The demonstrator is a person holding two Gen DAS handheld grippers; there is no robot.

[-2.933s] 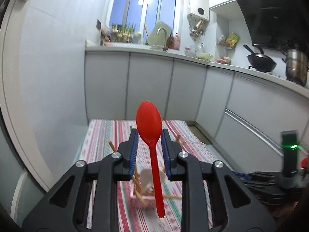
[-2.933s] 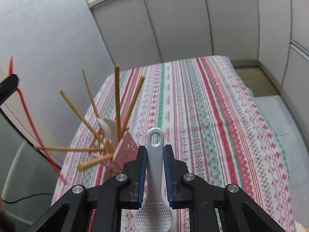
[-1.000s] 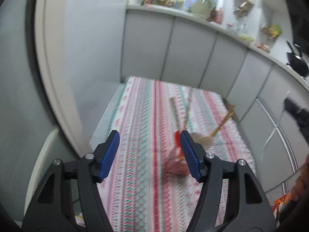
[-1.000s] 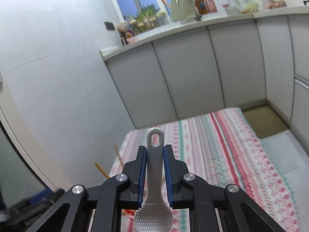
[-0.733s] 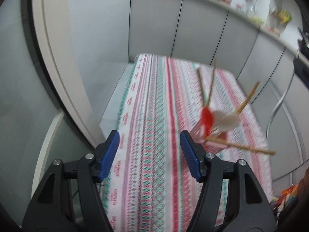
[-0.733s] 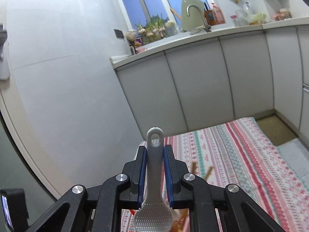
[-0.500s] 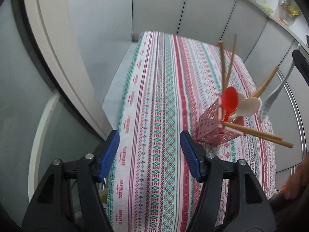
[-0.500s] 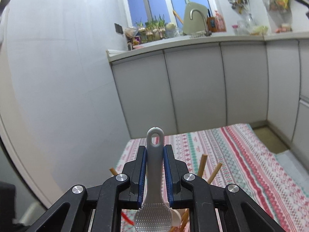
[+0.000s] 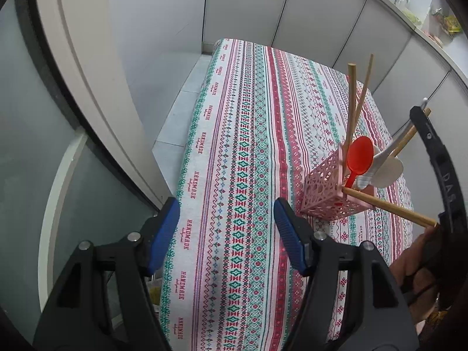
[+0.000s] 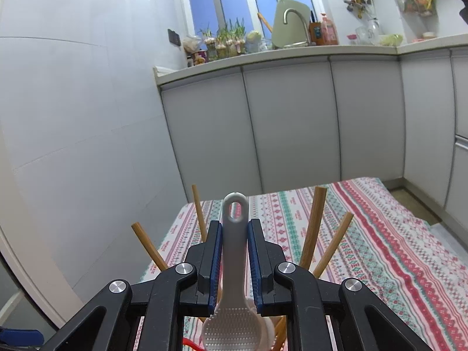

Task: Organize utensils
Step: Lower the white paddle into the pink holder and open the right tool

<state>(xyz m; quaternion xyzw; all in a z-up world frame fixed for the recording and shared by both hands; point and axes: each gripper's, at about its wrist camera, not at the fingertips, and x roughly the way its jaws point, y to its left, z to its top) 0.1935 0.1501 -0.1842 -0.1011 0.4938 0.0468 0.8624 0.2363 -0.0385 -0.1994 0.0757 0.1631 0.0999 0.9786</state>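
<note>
The right gripper (image 10: 233, 245) is clamping a grey rice paddle (image 10: 234, 266) by its handle, scoop end hanging toward the pink holder (image 9: 327, 187), probably for dropping in. The left gripper (image 9: 226, 234) is gaping wide and empty over the striped tablecloth (image 9: 239, 134), beside the red spoon (image 9: 359, 156) and chopsticks (image 9: 352, 102).

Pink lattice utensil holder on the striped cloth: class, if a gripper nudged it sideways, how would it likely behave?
The pink lattice holder looks like thin, perforated plastic, so probably light and easy to slide on the tablecloth. Long chopsticks and a red spoon splay far above and beyond its rim, so it may be top-heavy and apt to tip. Its walls might flex under a hard squeeze.
</note>
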